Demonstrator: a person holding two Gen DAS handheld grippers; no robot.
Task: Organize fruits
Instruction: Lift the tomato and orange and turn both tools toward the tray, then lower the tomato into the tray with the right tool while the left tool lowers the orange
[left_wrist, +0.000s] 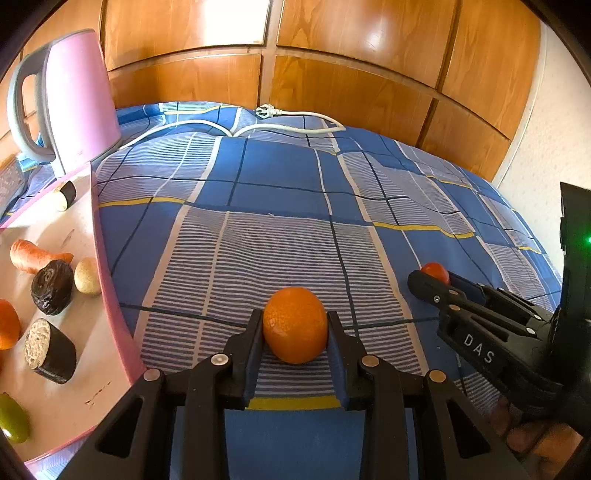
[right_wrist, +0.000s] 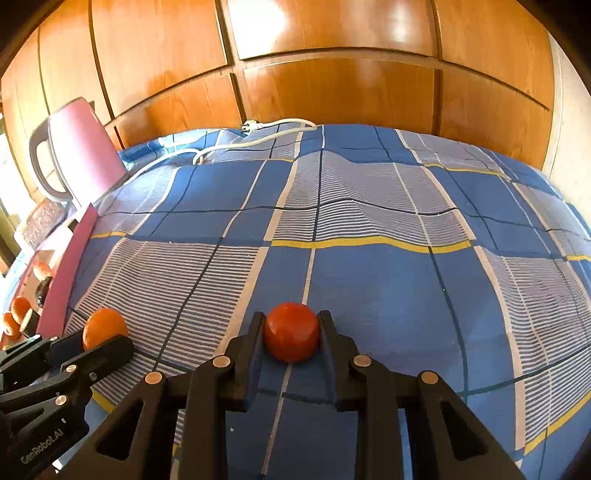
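Note:
My left gripper (left_wrist: 295, 325) is shut on an orange (left_wrist: 295, 325) just over the blue checked cloth; both fingers press its sides. It also shows in the right wrist view (right_wrist: 104, 326) at the left. My right gripper (right_wrist: 291, 330) is shut on a red tomato (right_wrist: 291, 330) over the cloth. In the left wrist view the tomato (left_wrist: 436, 271) peeks out from that gripper at the right. A pink tray (left_wrist: 110, 295) at the left holds a carrot (left_wrist: 33, 254), a dark fruit (left_wrist: 51, 286), a pale ball (left_wrist: 86, 275), an eggplant piece (left_wrist: 50, 350) and a green fruit (left_wrist: 13, 421).
A pink kettle (left_wrist: 74, 99) stands at the back left behind the tray. Its white cord and plug (left_wrist: 266, 110) lie along the far edge of the cloth. Wooden cupboard doors (left_wrist: 332, 74) rise behind. Another eggplant piece (left_wrist: 66, 195) lies at the tray's far end.

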